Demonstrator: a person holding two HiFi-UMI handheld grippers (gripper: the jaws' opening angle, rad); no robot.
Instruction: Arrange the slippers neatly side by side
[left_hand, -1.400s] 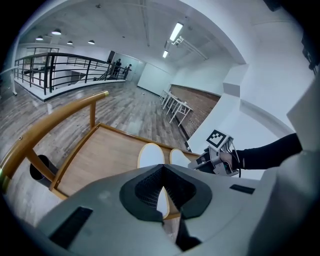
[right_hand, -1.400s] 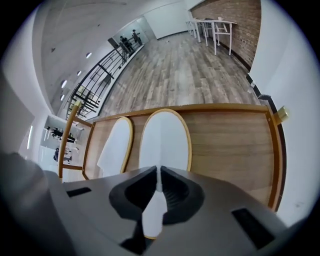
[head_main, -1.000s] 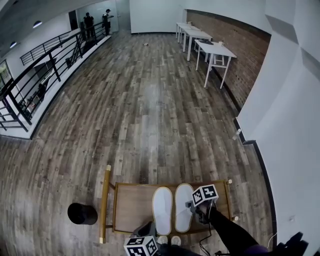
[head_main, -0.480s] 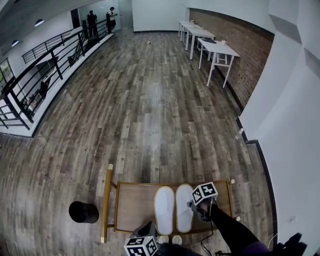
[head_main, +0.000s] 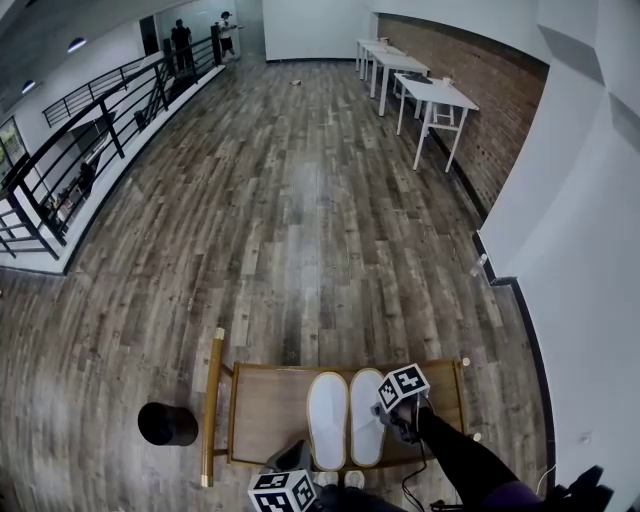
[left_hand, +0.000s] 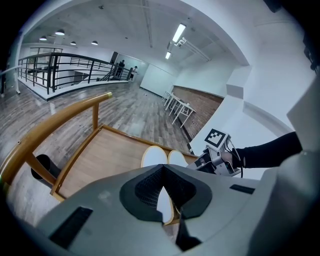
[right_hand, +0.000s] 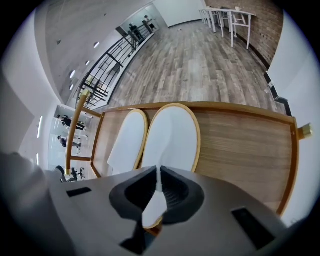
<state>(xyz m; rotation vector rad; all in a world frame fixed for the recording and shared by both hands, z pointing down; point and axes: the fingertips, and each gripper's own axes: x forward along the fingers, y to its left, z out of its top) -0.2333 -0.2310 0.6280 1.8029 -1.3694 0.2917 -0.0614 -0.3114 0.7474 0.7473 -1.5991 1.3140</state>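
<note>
Nearest us, our left tongs (left_hand: 162, 169) hang pressed together and empty, held clear of the work, while our right tongs (right_hand: 158, 172) pinch the near edge of the right slipper (right_hand: 172, 135), apparently to square it beside the left slipper (right_hand: 127, 142) on the wooden table (right_hand: 240, 145).

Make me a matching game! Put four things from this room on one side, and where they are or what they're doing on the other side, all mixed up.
Things:
1. slippers
2. bin
3. tables
4. left gripper

Places or states:
A. along the brick wall
B. shut, holding nothing
C. side by side on the wooden tray
D. on the floor, left of the tray

Pairs: 1-C, 2-D, 3-A, 4-B
</note>
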